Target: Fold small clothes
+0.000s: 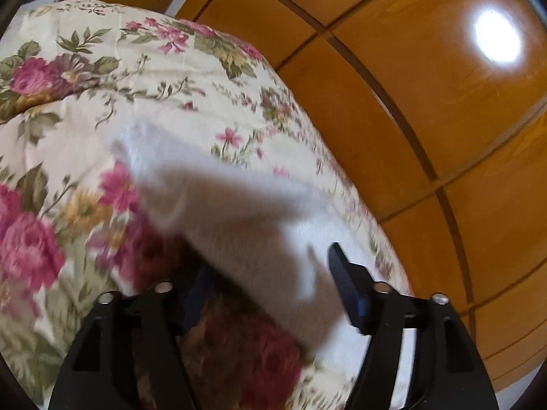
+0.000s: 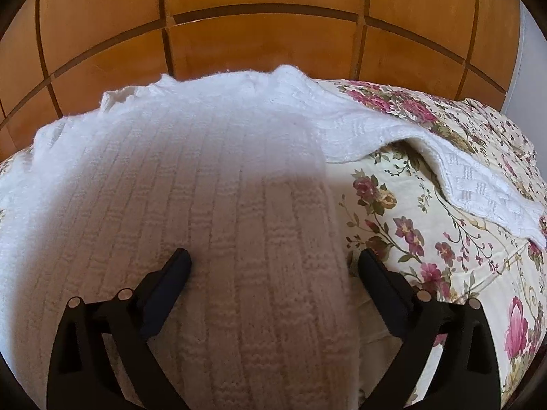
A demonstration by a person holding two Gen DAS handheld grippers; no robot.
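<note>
Sweater (image 2: 205, 177): one, white knit, spread on the flowered bedspread (image 2: 427, 212), reaching its far edge by the wooden panels (image 2: 266, 41).
Right tongs (image 2: 273, 266): jaws wide apart, straddling the sweater's edge, gripping nothing.
Left tongs (image 1: 263, 273): blurred; white cloth (image 1: 239, 212) lies between the parted jaws, hold unclear.

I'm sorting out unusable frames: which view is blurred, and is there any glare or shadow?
Left wrist view: white knit garment and floral bedspread motion-blurred, glare spot on the wooden panels. Right wrist view: sharp, broad shadow across the garment.
</note>
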